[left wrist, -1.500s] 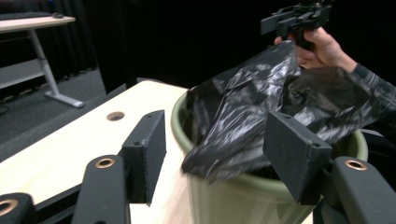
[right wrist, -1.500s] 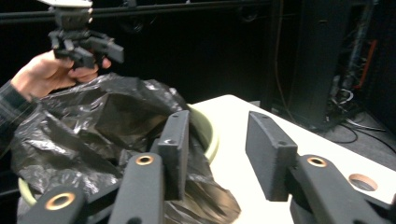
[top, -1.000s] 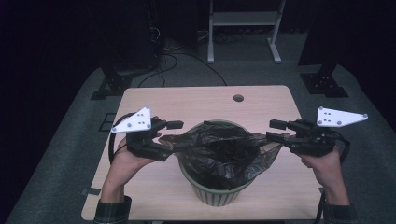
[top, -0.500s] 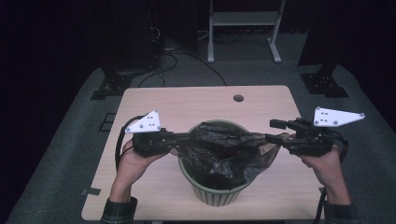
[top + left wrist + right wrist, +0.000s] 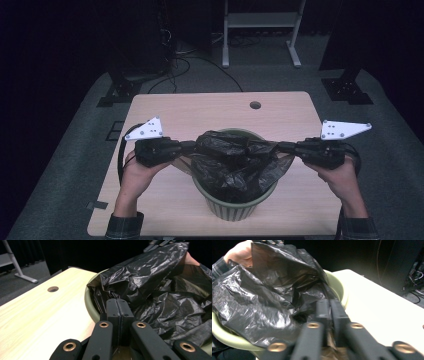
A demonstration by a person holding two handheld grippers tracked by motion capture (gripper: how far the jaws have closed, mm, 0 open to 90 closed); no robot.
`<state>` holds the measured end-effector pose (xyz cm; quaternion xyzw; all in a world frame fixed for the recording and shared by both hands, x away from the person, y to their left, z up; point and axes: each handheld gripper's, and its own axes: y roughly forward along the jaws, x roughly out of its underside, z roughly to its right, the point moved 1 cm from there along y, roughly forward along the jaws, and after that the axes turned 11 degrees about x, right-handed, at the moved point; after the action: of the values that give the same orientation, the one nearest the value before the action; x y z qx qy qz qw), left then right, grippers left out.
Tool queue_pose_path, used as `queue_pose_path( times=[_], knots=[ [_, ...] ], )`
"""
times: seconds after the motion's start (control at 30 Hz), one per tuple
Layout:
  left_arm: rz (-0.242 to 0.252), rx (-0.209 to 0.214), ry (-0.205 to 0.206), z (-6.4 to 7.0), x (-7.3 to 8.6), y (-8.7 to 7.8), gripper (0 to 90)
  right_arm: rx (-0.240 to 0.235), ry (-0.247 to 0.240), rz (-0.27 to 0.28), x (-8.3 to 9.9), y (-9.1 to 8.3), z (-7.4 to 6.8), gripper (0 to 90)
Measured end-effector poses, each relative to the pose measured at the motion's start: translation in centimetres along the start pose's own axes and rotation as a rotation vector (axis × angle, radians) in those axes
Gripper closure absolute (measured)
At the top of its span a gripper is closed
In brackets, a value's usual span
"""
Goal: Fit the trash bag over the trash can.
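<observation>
From the high view we see a pale green bin (image 5: 235, 207) standing on the wooden table (image 5: 210, 112), toward its near edge at about six o'clock from the round cable hole (image 5: 255, 105). A black plastic bag (image 5: 235, 162) sits in the bin, crumpled and bunched over its mouth, with part of it spilling over the rim at about three o'clock. We hold the left gripper (image 5: 191, 147) at nine o'clock of the bin, level with the rim, and its jaws are pressed together on the bag's edge there. In the left gripper view the two black jaws meet flat with no gap between them, right where the black film folds over the green rim (image 5: 90, 303); the bag (image 5: 155, 290) rises in a stretched ridge across the bin. We hold the right gripper (image 5: 281, 146) at three o'clock of the bin, also level with the rim, and its jaws are likewise closed on the bag's edge. In the right gripper view the jaws stand tight against each other at the film, with the bag (image 5: 269, 292) heaped beyond them and the bin's rim (image 5: 339, 290) curving toward one o'clock. Both hands (image 5: 137, 172) come in from the table's near edge, well apart from each other, with the bin between them.
</observation>
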<state>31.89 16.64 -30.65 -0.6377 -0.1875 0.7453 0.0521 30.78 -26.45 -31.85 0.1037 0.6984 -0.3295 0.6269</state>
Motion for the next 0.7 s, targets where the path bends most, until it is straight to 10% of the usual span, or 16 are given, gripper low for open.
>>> queue_pose_path(
  times=[0.7],
  knots=[
    [0.044, -0.108, -0.069, -4.5, 2.2, 1.6, 89.6, 0.167, 0.125, 0.038, 0.7, 3.1, 4.9, 90.0]
  ],
)
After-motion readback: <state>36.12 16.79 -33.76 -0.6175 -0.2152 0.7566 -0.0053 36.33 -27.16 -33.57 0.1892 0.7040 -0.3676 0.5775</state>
